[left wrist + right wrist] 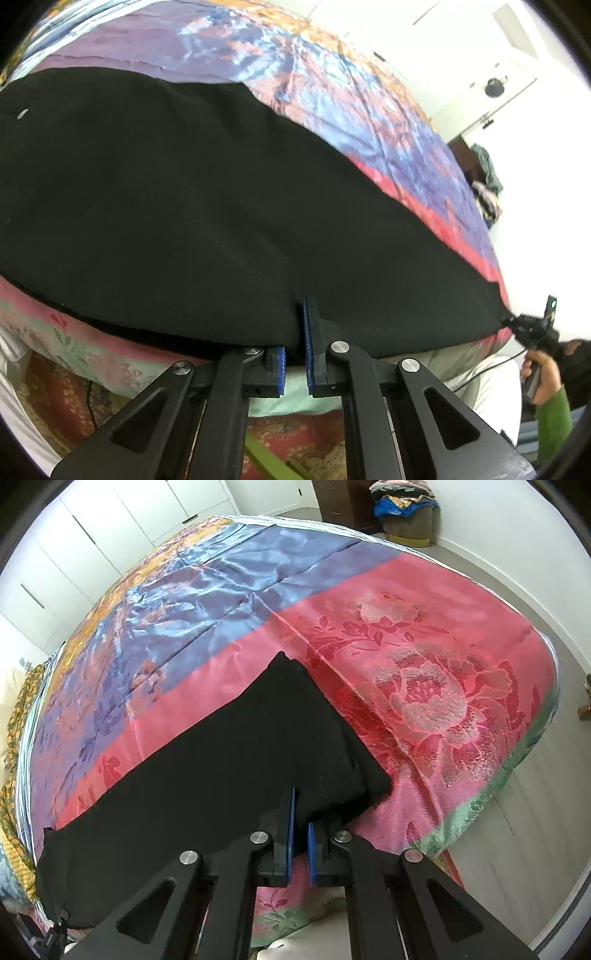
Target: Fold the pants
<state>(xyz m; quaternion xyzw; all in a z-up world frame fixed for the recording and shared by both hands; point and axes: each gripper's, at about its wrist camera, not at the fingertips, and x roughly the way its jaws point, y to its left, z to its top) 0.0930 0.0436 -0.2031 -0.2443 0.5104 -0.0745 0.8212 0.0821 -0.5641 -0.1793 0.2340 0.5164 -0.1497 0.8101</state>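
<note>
Black pants (207,206) lie spread lengthwise along the near edge of a bed. My left gripper (295,332) is shut on the near edge of the pants, the cloth pinched between its blue pads. In the right wrist view the pants (229,760) end in a folded leg end with a pointed far corner. My right gripper (300,823) is shut on the near edge of that end. The right gripper also shows in the left wrist view (517,321) at the far right tip of the pants.
The bed has a shiny bedspread (424,672) in pink, blue and orange with flowers. White wardrobes (110,524) stand behind it. A basket piled with clothes (406,513) stands on the floor beyond the bed. A patterned rug (295,435) lies below the bed edge.
</note>
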